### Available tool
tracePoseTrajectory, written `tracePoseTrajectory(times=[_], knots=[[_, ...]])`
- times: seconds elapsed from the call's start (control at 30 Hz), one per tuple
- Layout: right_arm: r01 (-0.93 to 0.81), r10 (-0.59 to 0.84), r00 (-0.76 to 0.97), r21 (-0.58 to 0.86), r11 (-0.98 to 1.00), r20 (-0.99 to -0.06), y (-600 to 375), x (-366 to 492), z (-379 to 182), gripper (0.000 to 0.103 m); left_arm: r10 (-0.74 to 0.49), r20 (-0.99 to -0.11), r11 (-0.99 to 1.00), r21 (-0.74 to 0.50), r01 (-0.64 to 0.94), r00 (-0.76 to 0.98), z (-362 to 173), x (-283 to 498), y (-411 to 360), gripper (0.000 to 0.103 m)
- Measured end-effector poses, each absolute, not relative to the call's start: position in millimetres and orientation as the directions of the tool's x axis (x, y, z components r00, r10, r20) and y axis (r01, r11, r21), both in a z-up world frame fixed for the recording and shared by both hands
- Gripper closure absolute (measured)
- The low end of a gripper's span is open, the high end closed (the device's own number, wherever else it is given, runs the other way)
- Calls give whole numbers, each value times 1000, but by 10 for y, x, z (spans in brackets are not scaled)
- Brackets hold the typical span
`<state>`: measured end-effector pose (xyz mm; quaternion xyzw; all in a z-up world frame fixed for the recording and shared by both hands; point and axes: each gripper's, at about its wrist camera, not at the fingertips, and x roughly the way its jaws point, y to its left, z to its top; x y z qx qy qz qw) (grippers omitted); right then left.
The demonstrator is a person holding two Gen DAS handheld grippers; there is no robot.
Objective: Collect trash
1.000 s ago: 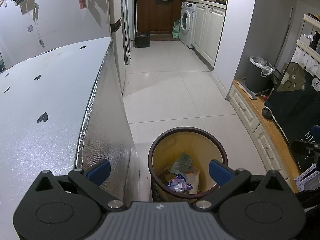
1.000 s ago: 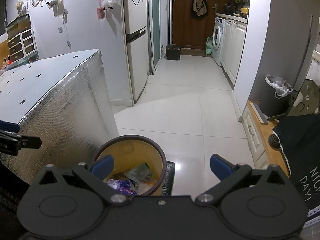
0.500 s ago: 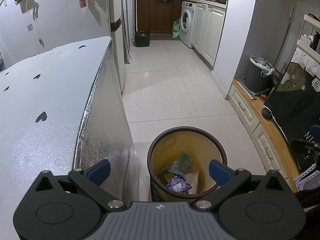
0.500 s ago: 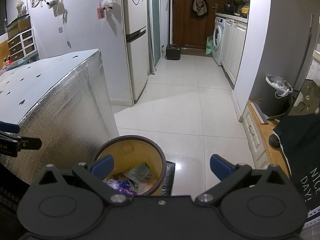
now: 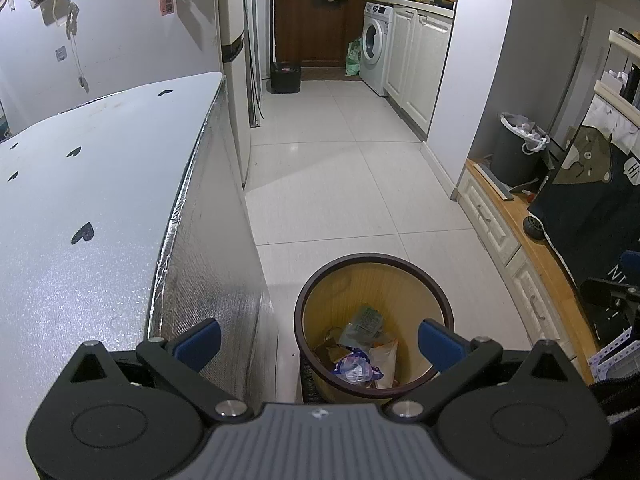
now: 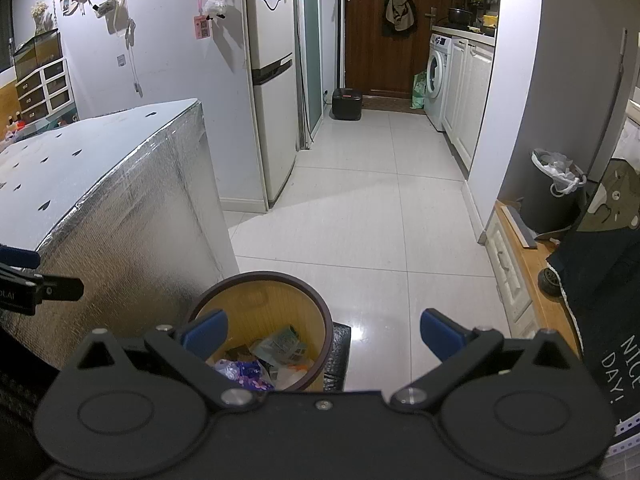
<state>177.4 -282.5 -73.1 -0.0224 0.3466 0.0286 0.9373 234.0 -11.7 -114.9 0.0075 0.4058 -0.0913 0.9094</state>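
A round wooden trash bin with a dark rim stands on the floor beside a foil-covered table. It holds several wrappers and crumpled bags. My left gripper is open and empty, held above the bin. In the right wrist view the bin sits low and left, with trash inside. My right gripper is open and empty, above and to the right of the bin. The left gripper's tip shows at that view's left edge.
The silver foil-covered table with black heart marks fills the left. A white tiled floor runs to a brown door. A fridge, washing machine, wooden bench and a grey lined bin stand around.
The left gripper has shifted very slightly, so the bin sits a touch further left in its view. The right gripper has not moved.
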Motion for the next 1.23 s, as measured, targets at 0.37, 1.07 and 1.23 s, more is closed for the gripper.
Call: tracePoseTrajectory(times=[0.37,1.07,1.23], knots=[[-70,39,758,-22,997,-651,-2830,1774,-730,0,-161,-739,983,-62,172,654,-1148,2346,-113,0],[-70,40,757,-21,997,-652,-2828,1785,-733,0,-162,-736,983,-64,171,657,-1137,2350,-116,0],[-70,39,758,-21,997,-651,-2821,1792,-732,0,-162,-735,984,-67,167,658,-1132,2345,-101,0]])
